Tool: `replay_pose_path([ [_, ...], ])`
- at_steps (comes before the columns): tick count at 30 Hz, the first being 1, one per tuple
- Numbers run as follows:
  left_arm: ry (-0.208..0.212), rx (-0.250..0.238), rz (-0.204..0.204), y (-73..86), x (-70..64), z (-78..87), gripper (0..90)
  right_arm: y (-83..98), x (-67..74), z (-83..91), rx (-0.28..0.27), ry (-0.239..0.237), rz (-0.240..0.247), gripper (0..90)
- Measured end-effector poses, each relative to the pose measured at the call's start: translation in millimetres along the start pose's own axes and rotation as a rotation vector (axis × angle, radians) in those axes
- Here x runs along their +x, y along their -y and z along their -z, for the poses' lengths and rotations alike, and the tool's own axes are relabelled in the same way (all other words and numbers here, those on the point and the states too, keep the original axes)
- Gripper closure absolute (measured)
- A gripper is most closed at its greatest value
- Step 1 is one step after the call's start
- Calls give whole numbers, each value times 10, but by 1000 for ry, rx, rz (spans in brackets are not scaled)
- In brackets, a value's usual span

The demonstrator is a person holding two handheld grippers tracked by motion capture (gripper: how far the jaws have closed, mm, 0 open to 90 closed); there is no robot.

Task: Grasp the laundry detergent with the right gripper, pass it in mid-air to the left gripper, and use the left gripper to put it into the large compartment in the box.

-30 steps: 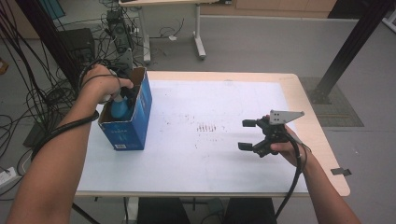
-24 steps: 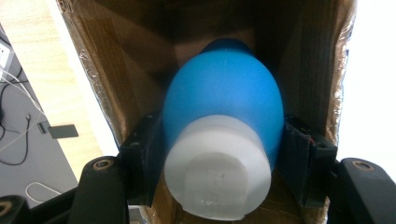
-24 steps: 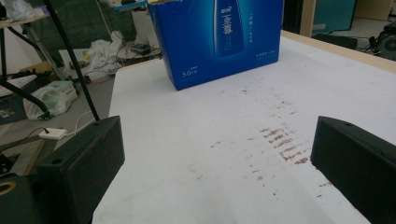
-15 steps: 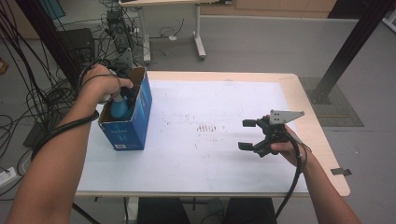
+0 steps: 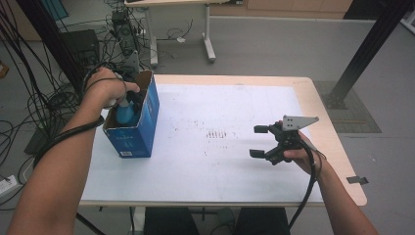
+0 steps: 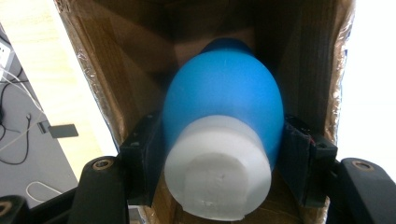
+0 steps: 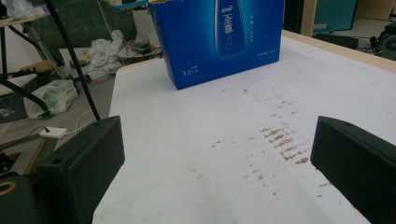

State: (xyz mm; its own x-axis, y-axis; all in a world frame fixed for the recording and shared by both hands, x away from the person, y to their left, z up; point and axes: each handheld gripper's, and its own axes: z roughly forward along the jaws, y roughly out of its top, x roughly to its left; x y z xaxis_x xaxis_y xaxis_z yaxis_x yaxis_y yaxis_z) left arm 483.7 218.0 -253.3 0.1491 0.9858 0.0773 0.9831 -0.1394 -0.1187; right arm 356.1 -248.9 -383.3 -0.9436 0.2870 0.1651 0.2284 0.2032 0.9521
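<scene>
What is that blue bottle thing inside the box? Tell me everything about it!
The blue bottle has a smooth, rounded, egg-shaped body that looks like plastic, and a wide frosted white cap. It sits inside the open blue cardboard box at the table's left side, cap toward the gripper's camera. The left gripper is shut on it, its black pads pressing both sides of the body just beside the cap. The box's brown inner walls surround it.

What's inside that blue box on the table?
Inside the blue box is a blue bottle with a white cap, gripped at its sides by the left gripper. The bottle and the cardboard walls cover the bottom, so anything beneath it is hidden.
</scene>
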Motion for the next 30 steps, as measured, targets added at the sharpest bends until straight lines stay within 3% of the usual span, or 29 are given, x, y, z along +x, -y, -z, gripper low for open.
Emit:
replay_pose_path([
  [14, 36, 3, -6, 2, 15, -12, 348, 28, -16, 4, 6, 6, -6, 31],
  [19, 28, 9, -8, -2, 7, -12, 298, 31, -12, 5, 6, 2, -5, 31],
  [30, 34, 5, -14, 26, 2, 82, 311, 35, -19, 10, 4, 5, -7, 31],
])
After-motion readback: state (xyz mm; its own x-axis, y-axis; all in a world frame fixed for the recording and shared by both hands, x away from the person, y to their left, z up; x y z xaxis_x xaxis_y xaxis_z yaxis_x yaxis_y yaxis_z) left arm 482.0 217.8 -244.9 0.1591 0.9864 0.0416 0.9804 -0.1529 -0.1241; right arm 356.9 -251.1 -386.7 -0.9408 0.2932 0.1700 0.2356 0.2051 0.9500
